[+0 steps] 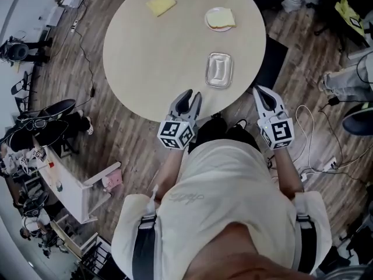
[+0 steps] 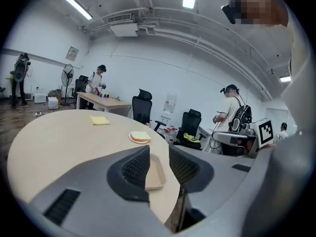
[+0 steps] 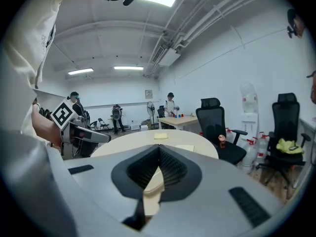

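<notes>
Left gripper (image 1: 194, 96), open and empty, hovers just short of tray (image 1: 219, 70); right gripper (image 1: 260, 91) closed.

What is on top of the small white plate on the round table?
One slice of bread lies on the plate. It covers most of the plate; only the rim shows. Anything under the bread is hidden.
</notes>
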Tool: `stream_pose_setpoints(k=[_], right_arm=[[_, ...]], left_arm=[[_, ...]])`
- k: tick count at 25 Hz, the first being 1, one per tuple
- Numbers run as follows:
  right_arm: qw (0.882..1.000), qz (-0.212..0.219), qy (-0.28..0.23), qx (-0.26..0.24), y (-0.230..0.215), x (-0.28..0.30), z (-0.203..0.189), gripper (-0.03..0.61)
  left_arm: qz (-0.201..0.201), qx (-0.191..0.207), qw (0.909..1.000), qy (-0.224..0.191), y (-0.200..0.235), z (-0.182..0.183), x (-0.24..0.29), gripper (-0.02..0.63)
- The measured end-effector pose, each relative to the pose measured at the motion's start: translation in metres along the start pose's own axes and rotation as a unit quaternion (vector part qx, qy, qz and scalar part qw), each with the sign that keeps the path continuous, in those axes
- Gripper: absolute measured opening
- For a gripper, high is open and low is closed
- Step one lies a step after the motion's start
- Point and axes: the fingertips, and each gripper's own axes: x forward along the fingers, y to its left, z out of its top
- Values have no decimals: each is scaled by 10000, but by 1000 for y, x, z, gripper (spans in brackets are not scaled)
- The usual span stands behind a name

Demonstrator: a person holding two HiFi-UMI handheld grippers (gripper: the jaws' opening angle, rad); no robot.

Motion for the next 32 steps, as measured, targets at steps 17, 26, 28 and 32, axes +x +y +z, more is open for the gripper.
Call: stream_pose_setpoints(k=[17,26,28,32], right_arm=[[9961,239,825,-190,14,75,-31,8],[9936,500,1005,-115,-7,75,-42,8],[9931,483,1060,-101,-13,71,-48,7],[9922,413,1173,-78,-20,63,-55,8]], left_arm=[[-377,-1304,9875,797,56,-66,46,130],[-311,-3194,9402,1144,75,-135,82,121],[-186,-3255,9371,1244,81,-150,84,104],[-141,-3496,9285,1240,85,-159,88,91]])
